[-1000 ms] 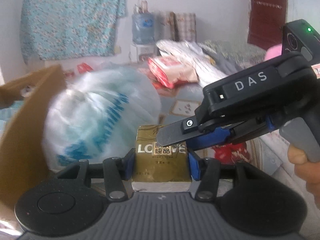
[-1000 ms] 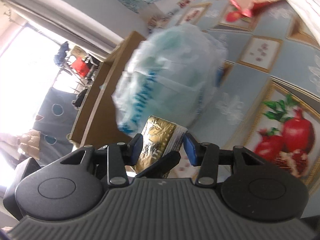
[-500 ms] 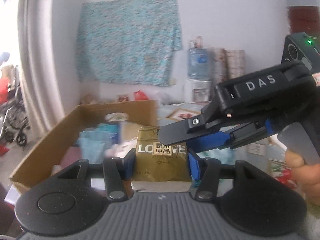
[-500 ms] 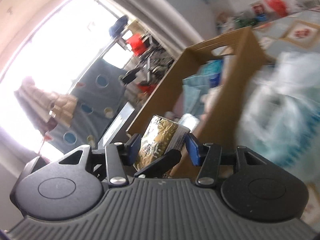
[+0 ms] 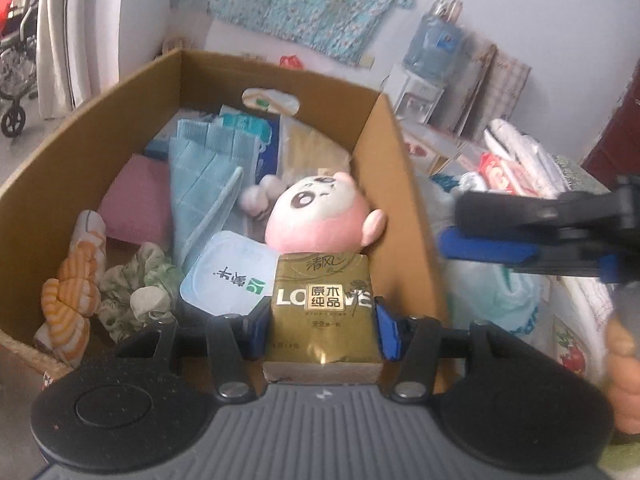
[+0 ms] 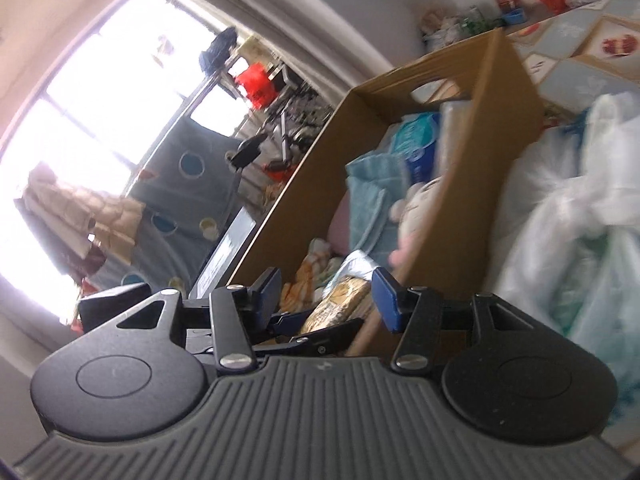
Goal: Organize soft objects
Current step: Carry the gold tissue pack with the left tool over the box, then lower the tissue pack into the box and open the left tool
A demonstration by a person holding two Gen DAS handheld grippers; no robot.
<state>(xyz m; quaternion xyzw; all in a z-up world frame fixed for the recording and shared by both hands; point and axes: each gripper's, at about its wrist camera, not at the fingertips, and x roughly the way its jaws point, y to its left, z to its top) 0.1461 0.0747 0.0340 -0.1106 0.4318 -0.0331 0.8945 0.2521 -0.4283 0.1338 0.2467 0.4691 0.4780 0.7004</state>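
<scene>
My left gripper (image 5: 320, 316) is clamped on the glossy gold tissue pack (image 5: 323, 300), hanging over the cardboard box's (image 5: 404, 216) near right corner. My right gripper (image 6: 326, 294) is spread, pads clear of the pack. Left view shows the pink plush (image 5: 320, 216) and teal towel (image 5: 204, 184) crowding inside; right view mostly gets the box's outer wall.

The left tool (image 5: 322, 326) is matte black with a ribbed grey housing, two round black discs, silver screws on its linkage arms and blue finger pads (image 5: 387, 332). The right tool (image 6: 328, 298) looks identical.
</scene>
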